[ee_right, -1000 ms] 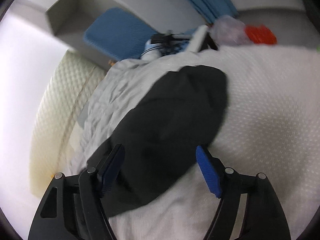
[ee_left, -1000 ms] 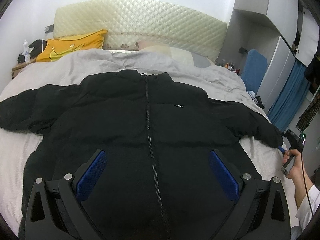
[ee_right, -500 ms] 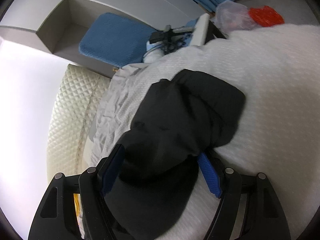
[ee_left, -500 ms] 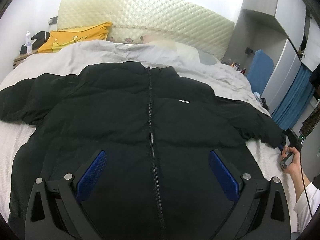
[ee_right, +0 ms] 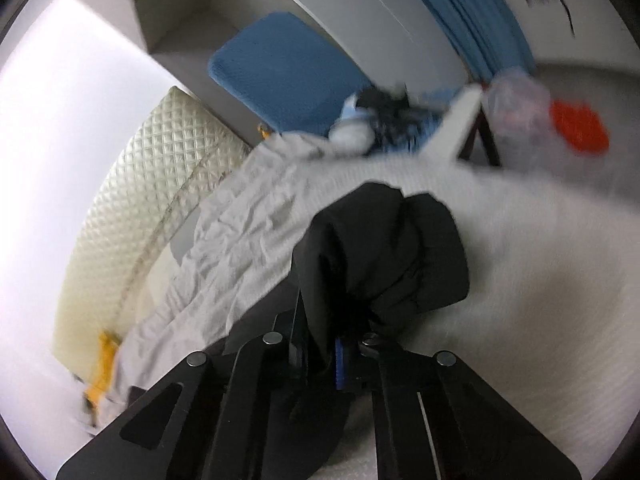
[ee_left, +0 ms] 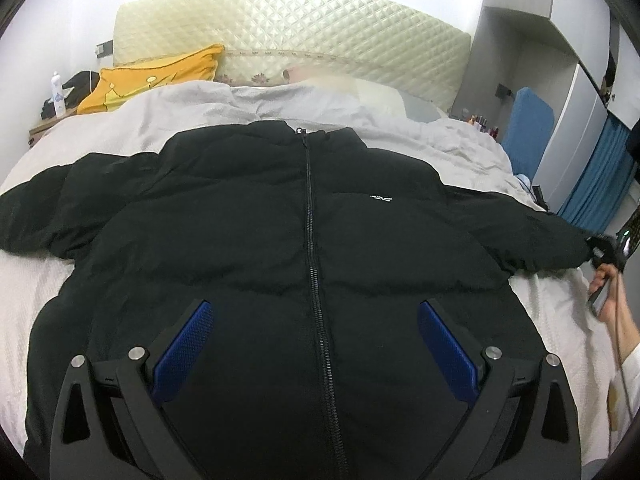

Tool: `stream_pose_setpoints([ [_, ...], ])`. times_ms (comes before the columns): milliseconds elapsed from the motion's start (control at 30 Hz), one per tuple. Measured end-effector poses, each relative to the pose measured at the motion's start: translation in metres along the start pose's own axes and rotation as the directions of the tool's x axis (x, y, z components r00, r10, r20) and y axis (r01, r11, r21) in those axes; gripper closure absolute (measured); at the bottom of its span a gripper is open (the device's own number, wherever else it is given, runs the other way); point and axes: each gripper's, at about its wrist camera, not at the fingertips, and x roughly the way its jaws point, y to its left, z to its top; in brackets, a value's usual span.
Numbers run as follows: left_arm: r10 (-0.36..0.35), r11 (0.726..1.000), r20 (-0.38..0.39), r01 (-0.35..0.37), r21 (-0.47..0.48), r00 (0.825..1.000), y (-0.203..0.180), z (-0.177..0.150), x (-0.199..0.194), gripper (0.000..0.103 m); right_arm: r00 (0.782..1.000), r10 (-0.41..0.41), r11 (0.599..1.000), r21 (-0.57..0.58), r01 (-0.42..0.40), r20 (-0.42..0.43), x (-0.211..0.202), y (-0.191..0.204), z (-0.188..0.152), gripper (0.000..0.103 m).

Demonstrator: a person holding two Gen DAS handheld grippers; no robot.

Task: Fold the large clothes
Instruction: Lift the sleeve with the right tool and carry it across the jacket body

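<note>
We count one black jacket (ee_left: 312,248) with two sleeves spread, one bed (ee_left: 120,136), one quilted headboard (ee_left: 280,32) and one yellow pillow (ee_left: 152,80). Two grippers: the left gripper (ee_left: 314,344) and the right gripper (ee_right: 320,354). One white bottle (ee_left: 57,94), one blue curtain (ee_left: 596,184), one orange-red object (ee_right: 580,128).

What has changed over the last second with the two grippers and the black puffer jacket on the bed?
The right gripper has just closed its fingers on the cuff of the black puffer jacket, taking hold of the sleeve end and lifting it slightly off the white bedspread. The left gripper stays open above the jacket's hem, holding nothing. The jacket's body stays spread flat, zipped.
</note>
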Motion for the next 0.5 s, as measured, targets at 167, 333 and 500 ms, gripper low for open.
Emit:
stream_pose_setpoints([
  [167, 0.009, 1.0, 0.019, -0.009, -0.001, 1.0, 0.004, 0.004, -0.008, 0.001, 0.996, -0.008, 0.997, -0.08, 0.015, 0.09, -0.037, 0.041, 0.037, 0.101],
  [333, 0.069, 0.995, 0.056, -0.073, 0.063, 0.996, 0.004, 0.007, -0.026, 0.001, 0.991, 0.019, 0.981, -0.194, 0.006, 0.129, -0.071, 0.109, 0.057, 0.101],
  [500, 0.114, 0.991, 0.091, -0.12, 0.065, 0.989, 0.019, 0.011, -0.049, 0.001, 0.985, 0.102, 0.951, -0.304, -0.055, 0.141, -0.106, 0.198, 0.056, 0.101],
])
